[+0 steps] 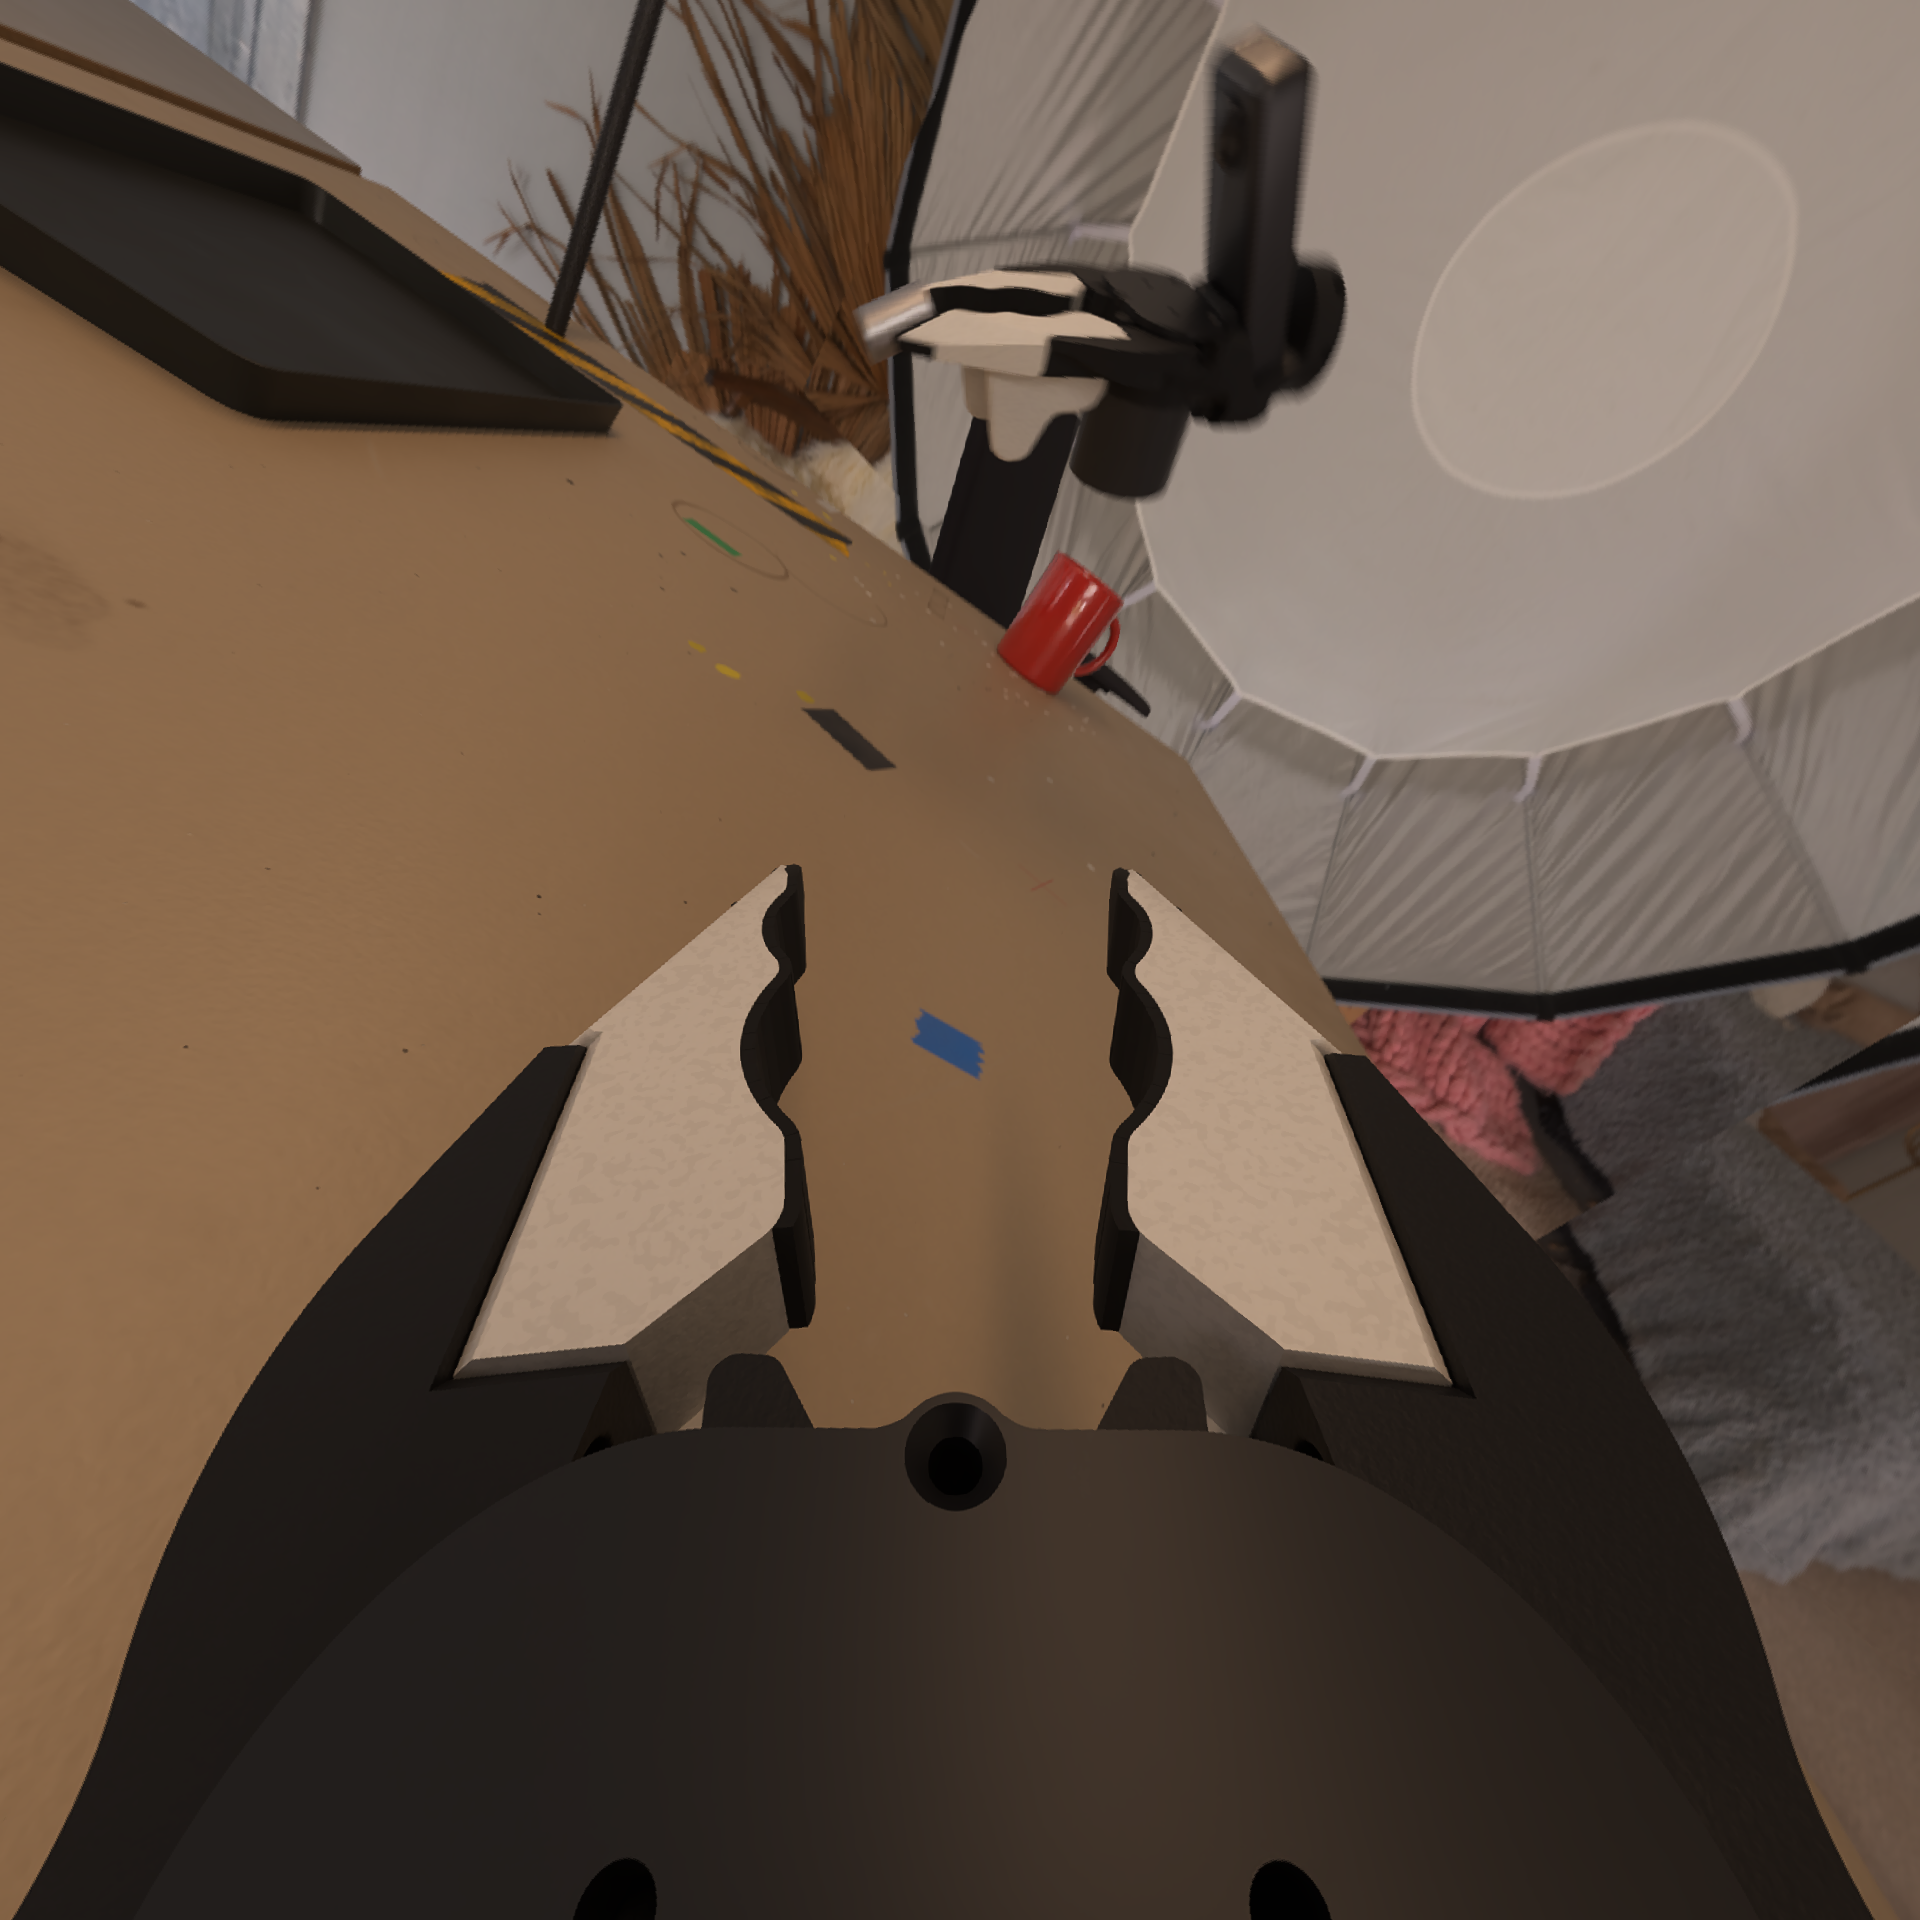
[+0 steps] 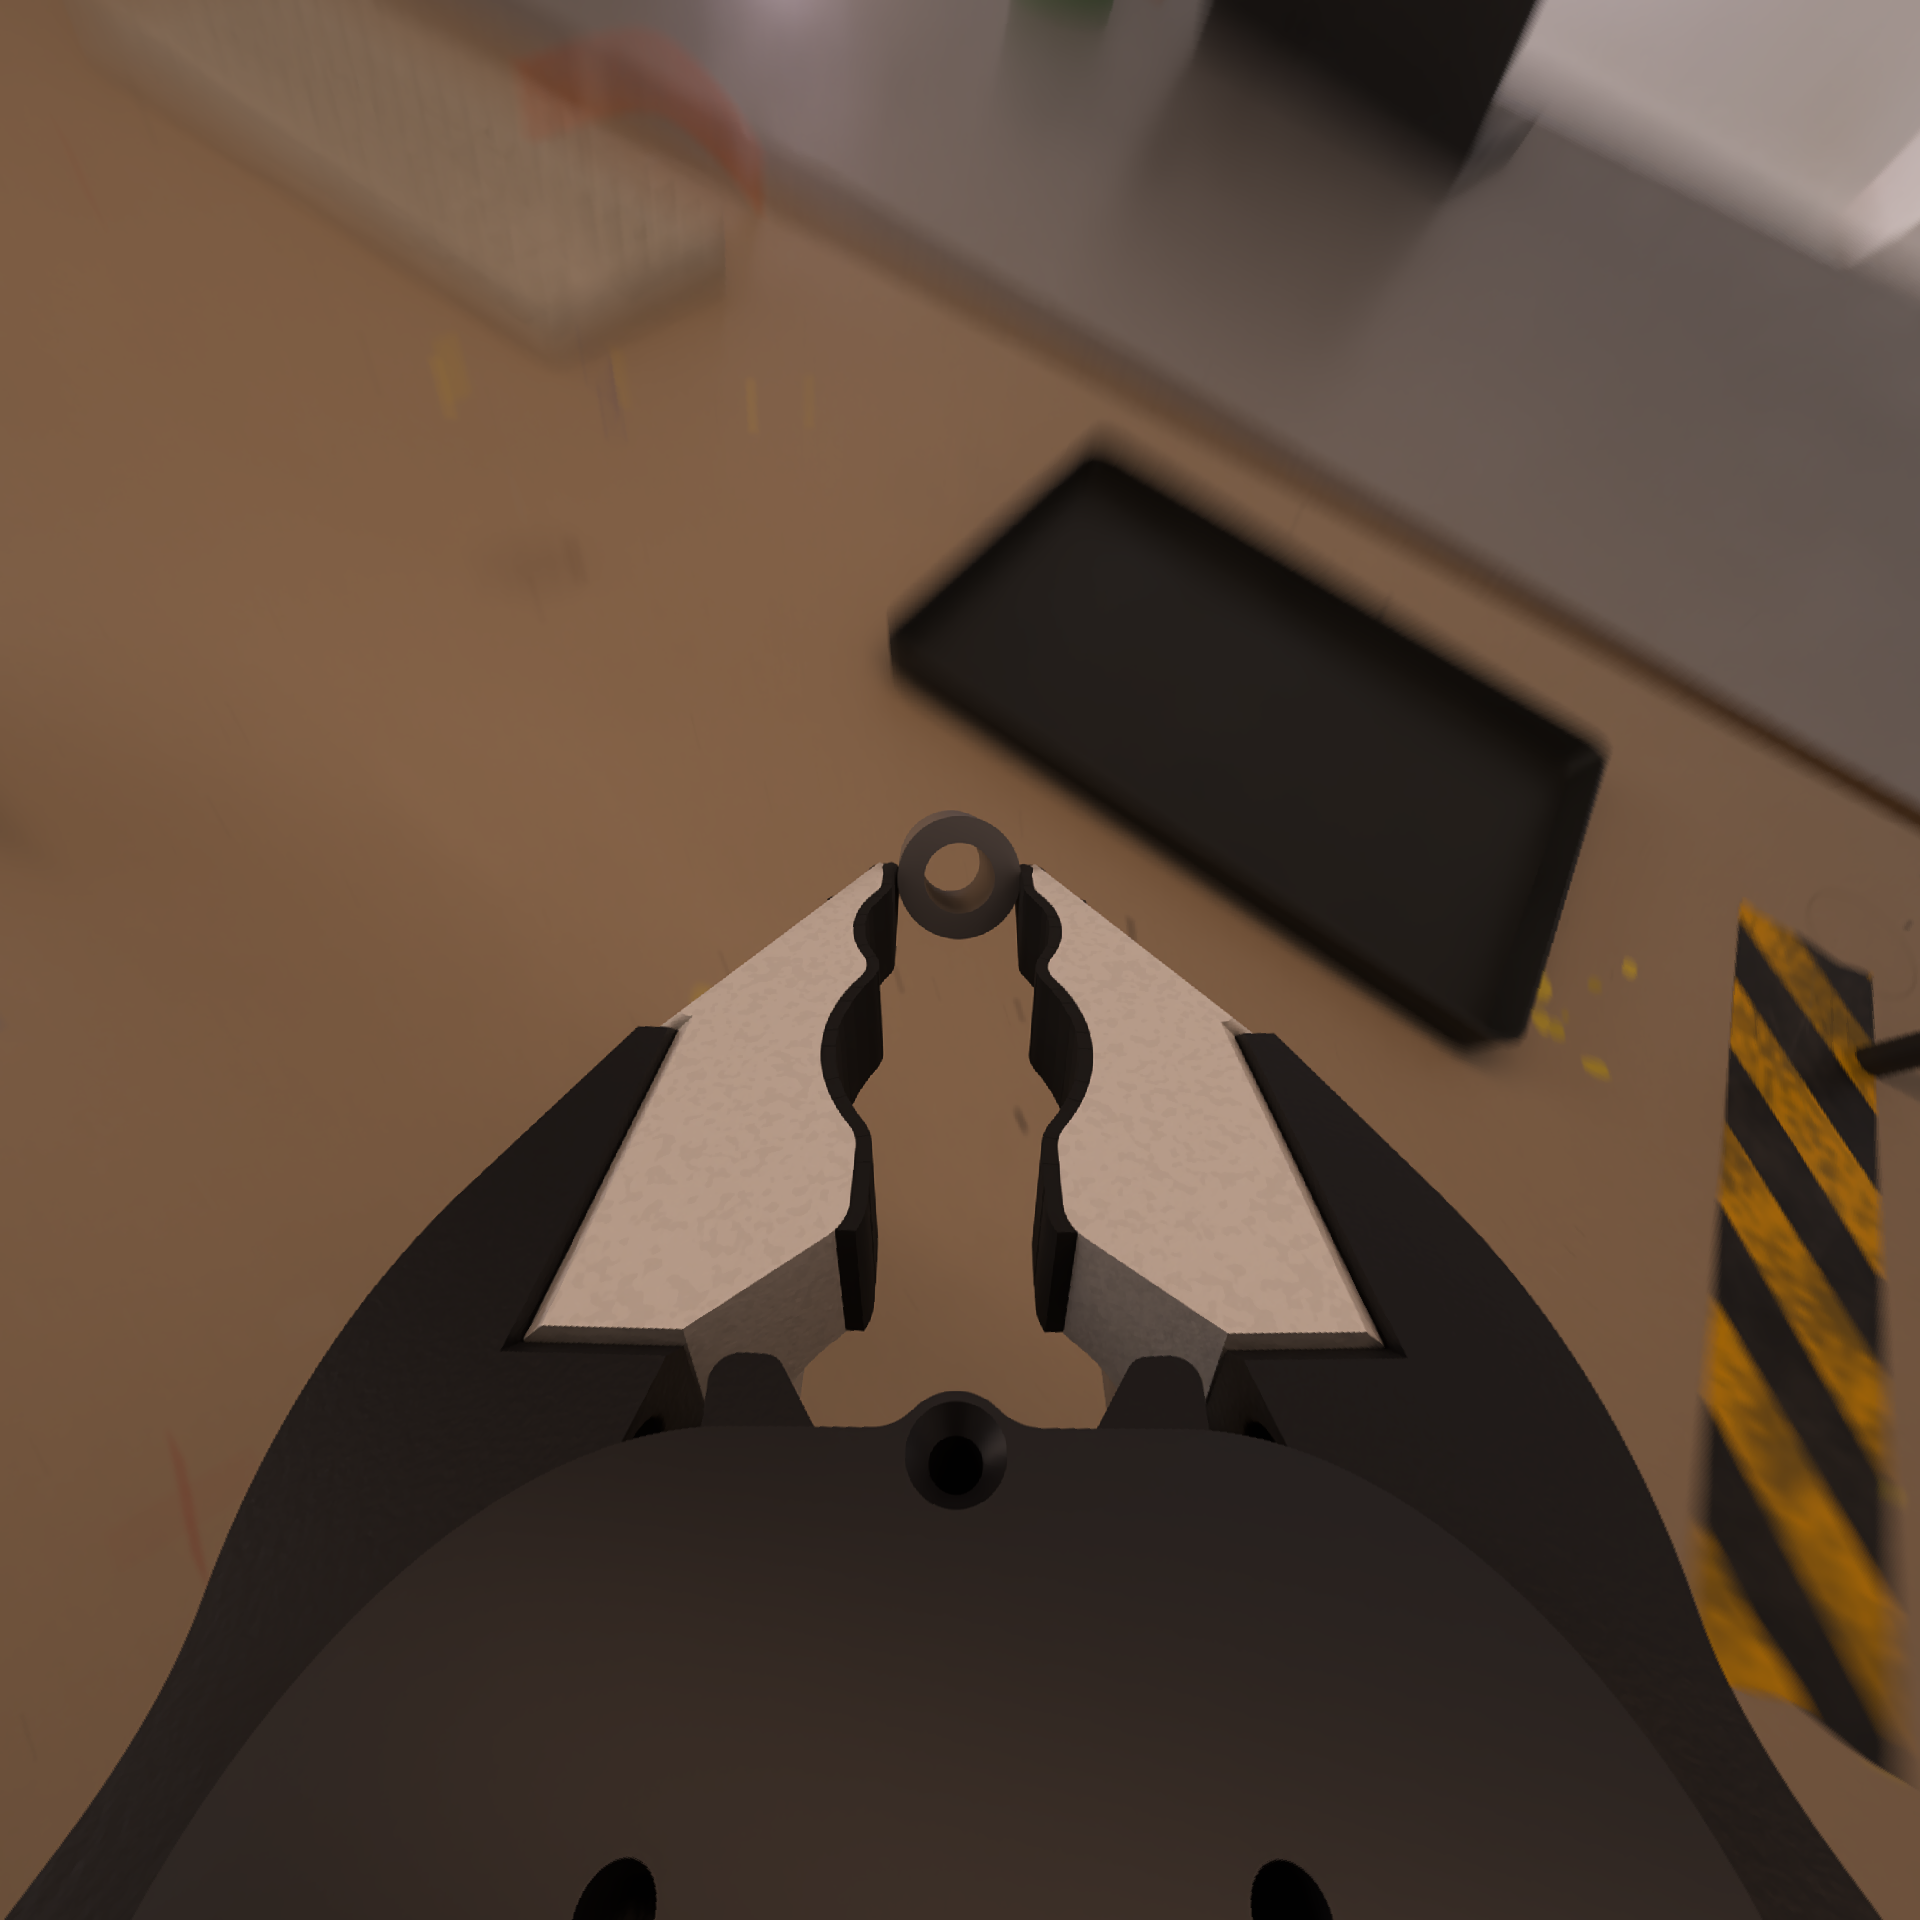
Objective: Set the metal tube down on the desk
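In the right wrist view, my right gripper (image 2: 956,883) is shut on the metal tube (image 2: 957,878), a short grey hollow cylinder seen end-on, pinched between the fingertips high above the brown desk (image 2: 416,779). In the left wrist view, that same gripper (image 1: 977,312) hangs in the air far off with the tube's silver end (image 1: 894,312) sticking out to the left. My left gripper (image 1: 956,883) is open and empty, low over the desk (image 1: 416,831) above a blue tape mark (image 1: 948,1042).
A black tray (image 2: 1247,727) (image 1: 260,301) lies on the desk. A red mug (image 1: 1060,620) stands near the desk's far edge. Yellow-black striped tape (image 2: 1797,1299) marks the desk. A blurred mesh basket (image 2: 436,177) sits at top left. A white softbox (image 1: 1558,416) stands beyond the desk.
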`<control>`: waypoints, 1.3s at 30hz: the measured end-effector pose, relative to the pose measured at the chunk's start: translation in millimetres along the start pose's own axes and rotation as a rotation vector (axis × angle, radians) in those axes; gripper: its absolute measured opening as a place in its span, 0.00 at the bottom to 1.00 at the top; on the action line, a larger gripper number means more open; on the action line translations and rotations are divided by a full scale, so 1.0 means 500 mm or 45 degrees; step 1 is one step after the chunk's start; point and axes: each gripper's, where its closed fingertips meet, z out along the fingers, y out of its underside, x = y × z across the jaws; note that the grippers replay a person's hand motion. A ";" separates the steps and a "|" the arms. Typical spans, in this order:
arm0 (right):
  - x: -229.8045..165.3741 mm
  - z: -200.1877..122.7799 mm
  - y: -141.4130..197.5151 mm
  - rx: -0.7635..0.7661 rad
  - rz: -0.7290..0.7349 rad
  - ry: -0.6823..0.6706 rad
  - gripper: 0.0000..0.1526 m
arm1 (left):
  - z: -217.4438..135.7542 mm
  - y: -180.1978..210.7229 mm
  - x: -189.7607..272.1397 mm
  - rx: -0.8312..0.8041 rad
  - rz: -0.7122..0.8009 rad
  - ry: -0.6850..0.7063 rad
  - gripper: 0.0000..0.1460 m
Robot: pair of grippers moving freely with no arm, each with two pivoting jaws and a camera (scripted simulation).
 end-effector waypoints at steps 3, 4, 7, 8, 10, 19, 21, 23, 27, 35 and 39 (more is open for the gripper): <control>0.017 0.056 0.101 -0.426 -0.269 -0.171 0.15 | 0.012 0.017 0.003 -0.065 0.036 -0.008 0.40; 0.008 0.073 0.123 -0.502 -0.401 -0.224 0.15 | 0.017 0.019 0.005 -0.088 0.044 -0.007 0.40; -0.024 0.114 0.170 -0.662 -0.692 -0.360 0.15 | 0.023 0.013 0.018 -0.076 0.073 -0.015 0.40; -0.035 0.125 0.182 -0.706 -0.735 -0.408 0.15 | 0.025 0.009 0.020 -0.059 0.077 -0.026 0.40; -0.050 0.142 0.201 -0.766 -0.776 -0.498 0.15 | 0.026 0.003 0.020 -0.038 0.079 -0.045 0.40; -0.088 0.191 0.192 -0.701 -0.877 -0.624 0.15 | 0.010 0.034 -0.020 -0.135 0.092 -0.223 0.39; -0.087 0.192 0.197 -0.726 -0.890 -0.630 0.15 | 0.009 0.034 -0.021 -0.148 0.097 -0.229 0.39; -0.087 0.194 0.199 -0.726 -0.884 -0.642 0.15 | 0.011 0.034 -0.020 -0.136 0.092 -0.229 0.38; -0.078 0.201 0.197 -0.703 -0.886 -0.614 0.15 | 0.021 0.038 -0.021 -0.123 0.045 -0.202 0.38; -0.067 0.214 0.193 -0.669 -0.829 -0.628 0.15 | 0.025 0.043 -0.022 -0.120 0.031 -0.205 0.38; -0.077 0.215 0.190 -0.628 -0.794 -0.660 0.15 | 0.024 0.044 -0.022 -0.114 0.020 -0.207 0.38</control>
